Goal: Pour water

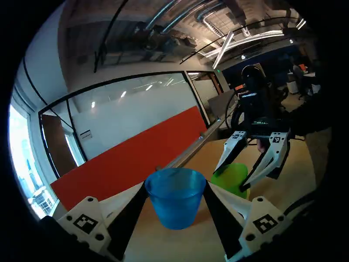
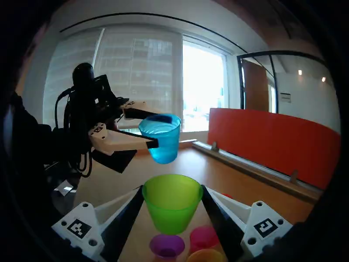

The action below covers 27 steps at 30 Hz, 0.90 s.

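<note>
My left gripper [image 1: 176, 205] is shut on a translucent blue cup [image 1: 176, 202], held upright above the wooden table [image 1: 288, 174]. In the right gripper view the same blue cup [image 2: 161, 137] hangs in the left gripper [image 2: 152, 129], raised above and beyond the green cup. My right gripper [image 2: 172, 209] is shut on a translucent green cup [image 2: 172, 207], also upright. In the left gripper view the green cup [image 1: 231, 178] sits between the right gripper's fingers [image 1: 231, 153], just behind and right of the blue cup. Whether either cup holds water is unclear.
Below the green cup stand a purple cup [image 2: 166, 246], a pink cup [image 2: 203, 238] and an orange cup [image 2: 207, 256] on the table. An orange-red partition [image 2: 279, 139] runs along the table's far edge. A person's dark sleeve [image 2: 30, 139] holds the left gripper.
</note>
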### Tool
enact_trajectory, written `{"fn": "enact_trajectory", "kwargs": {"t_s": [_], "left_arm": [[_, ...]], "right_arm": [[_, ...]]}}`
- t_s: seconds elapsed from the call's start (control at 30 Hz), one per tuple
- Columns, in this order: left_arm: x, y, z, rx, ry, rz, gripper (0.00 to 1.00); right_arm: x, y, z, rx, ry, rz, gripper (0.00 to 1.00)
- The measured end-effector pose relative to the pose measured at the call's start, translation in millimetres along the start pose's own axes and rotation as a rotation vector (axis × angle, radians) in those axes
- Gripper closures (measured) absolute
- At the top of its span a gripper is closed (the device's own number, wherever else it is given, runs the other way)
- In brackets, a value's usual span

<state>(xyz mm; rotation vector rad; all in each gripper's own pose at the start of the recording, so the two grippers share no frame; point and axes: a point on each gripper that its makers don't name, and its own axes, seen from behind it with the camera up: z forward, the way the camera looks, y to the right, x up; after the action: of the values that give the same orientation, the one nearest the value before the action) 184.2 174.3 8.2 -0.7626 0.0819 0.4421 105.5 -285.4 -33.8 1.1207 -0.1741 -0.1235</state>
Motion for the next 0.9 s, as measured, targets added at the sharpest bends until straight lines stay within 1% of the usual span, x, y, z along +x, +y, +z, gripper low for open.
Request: {"fn": "enact_trajectory", "kwargs": {"t_s": [0.17,0.47,0.9], "left_arm": [[0.9,2.1,1.6,-0.003,-0.005,0.028,0.13],[4.0,2.7,3.8,-0.004,-0.007,0.053,0.13],[6.9,-0.4,4.6,0.003,-0.011,0.095,0.13]], "right_arm": [[-2.6,-1.5,0.7,0.007,-0.002,0.001,0.05],[-5.5,-6.3,1.9,0.018,-0.003,0.006,0.05],[-7.1,-14.4,4.8,0.036,-0.002,0.010,0.05]]}}
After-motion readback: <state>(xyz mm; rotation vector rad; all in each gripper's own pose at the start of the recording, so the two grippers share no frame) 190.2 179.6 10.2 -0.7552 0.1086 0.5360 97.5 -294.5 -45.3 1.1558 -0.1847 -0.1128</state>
